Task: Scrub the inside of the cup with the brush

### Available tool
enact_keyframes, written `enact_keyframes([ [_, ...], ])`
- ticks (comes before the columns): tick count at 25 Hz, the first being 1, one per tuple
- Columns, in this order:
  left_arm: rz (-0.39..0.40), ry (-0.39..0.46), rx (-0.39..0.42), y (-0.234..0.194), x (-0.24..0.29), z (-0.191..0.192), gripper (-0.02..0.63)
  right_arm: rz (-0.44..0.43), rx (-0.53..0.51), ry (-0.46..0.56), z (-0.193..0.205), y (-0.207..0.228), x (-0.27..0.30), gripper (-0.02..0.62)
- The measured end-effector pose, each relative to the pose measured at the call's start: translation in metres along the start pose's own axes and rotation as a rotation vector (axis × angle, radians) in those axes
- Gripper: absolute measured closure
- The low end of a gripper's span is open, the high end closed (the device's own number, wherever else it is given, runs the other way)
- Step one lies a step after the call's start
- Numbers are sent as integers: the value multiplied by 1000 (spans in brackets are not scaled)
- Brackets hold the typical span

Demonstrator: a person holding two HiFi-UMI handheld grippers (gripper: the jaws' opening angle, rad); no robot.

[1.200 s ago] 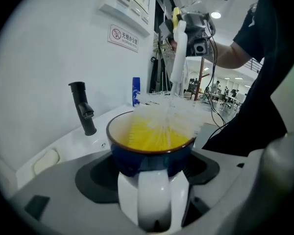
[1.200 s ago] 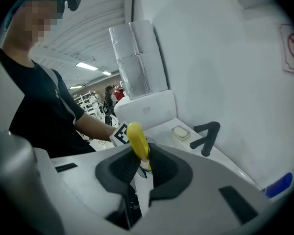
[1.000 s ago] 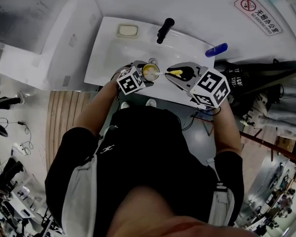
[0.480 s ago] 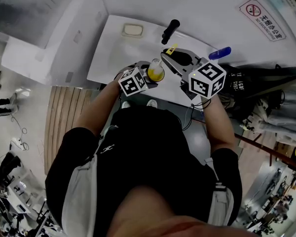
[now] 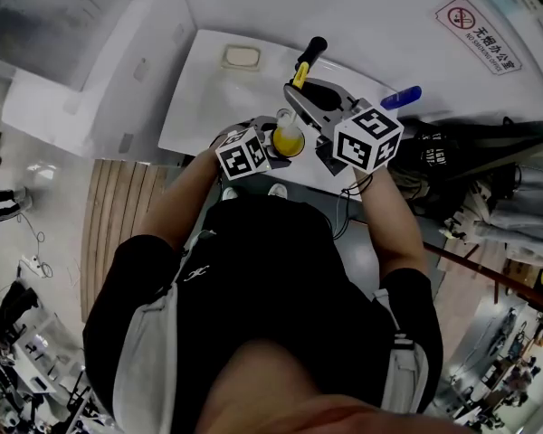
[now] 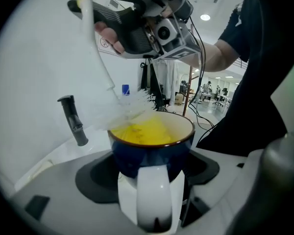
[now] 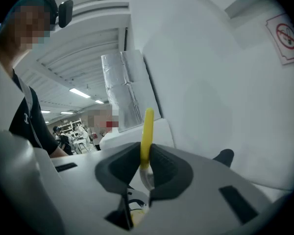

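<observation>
Blue ceramic cup [image 6: 152,148], yellow inside, sits pinched in your left claw [image 6: 154,180] above the white sink [image 5: 208,98]; your right claw [image 7: 146,166] clamps the yellow-tipped bristle brush [image 6: 129,107], bristles at the rim; scrubbing looks under way; next, plunge deeper and twist.

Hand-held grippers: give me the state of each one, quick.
The left hand-held gripper is closed on the cup.
The right hand-held gripper is closed on the brush, gripping its yellow handle.
</observation>
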State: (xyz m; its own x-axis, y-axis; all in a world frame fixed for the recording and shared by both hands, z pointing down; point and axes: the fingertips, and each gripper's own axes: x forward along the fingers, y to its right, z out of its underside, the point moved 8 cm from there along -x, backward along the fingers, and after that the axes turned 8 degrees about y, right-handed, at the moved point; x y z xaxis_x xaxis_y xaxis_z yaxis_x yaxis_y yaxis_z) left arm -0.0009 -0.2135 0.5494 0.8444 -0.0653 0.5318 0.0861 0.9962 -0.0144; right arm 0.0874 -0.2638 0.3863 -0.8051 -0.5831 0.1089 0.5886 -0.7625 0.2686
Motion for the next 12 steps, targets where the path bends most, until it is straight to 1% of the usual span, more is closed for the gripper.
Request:
enact_keyframes([
  [3, 27, -13, 69, 9, -1, -6, 224, 62, -90, -30, 3, 5, 4, 533],
  [4, 35, -13, 87, 12, -1, -8, 225, 78, -104, -37, 4, 8, 5, 528],
  [5, 40, -10, 93, 14, -2, -9, 225, 88, -97, -37, 5, 11, 4, 528],
  [9, 20, 5, 52, 7, -7, -4, 225, 113, -4, -19, 4, 29, -9, 531],
  [12, -17, 30, 1, -4, -14, 2, 225, 100, 97, 0, 2, 41, -27, 538],
])
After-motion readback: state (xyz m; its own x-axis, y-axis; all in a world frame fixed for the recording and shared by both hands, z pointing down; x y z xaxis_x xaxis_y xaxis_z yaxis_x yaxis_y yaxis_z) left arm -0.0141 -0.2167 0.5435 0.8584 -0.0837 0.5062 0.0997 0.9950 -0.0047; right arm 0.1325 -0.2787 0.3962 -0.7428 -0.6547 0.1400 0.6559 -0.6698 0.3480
